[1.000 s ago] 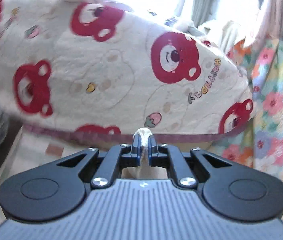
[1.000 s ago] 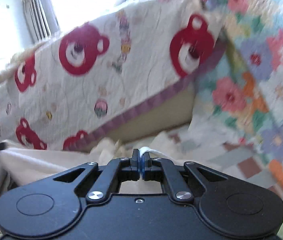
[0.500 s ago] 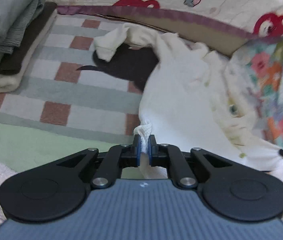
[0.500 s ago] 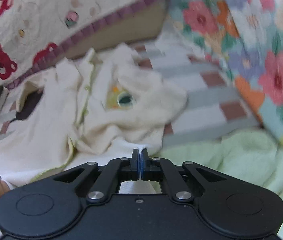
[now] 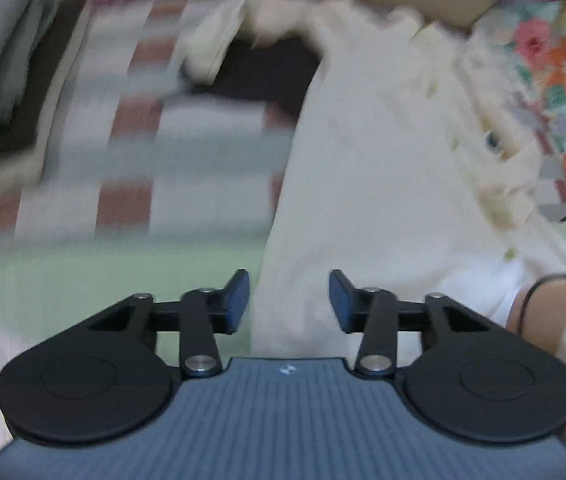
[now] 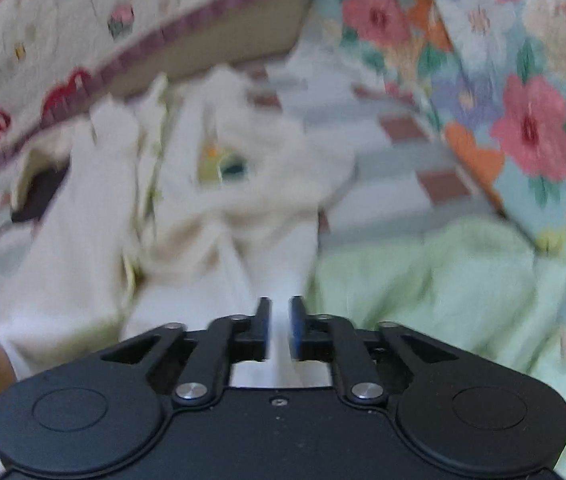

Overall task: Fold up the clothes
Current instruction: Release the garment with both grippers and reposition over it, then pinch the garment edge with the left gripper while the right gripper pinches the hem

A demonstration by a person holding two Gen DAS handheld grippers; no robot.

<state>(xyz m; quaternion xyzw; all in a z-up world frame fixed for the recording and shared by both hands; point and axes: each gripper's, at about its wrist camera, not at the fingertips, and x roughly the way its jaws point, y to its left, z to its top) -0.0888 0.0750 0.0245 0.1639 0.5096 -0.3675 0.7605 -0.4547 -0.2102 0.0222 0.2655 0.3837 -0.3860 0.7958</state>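
The left gripper (image 5: 289,300) stands wide apart over the cream garment's (image 5: 363,184) near hem; the right gripper (image 6: 280,328) is parted narrowly, cloth between, seemingly unclamped through blur. The garment runs lengthwise away across the striped bedding (image 5: 211,132), sleeves rumpled beneath the bear-print quilt (image 6: 83,28).

Left gripper (image 5: 289,300) spread wide over cream garment (image 5: 363,184) (blurred), striped bedding (image 5: 131,152) just left.

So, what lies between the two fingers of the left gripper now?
In the left wrist view, the left gripper is open, and the cream garment lies in the gap between its fingers, on the green blanket. No pad presses it.
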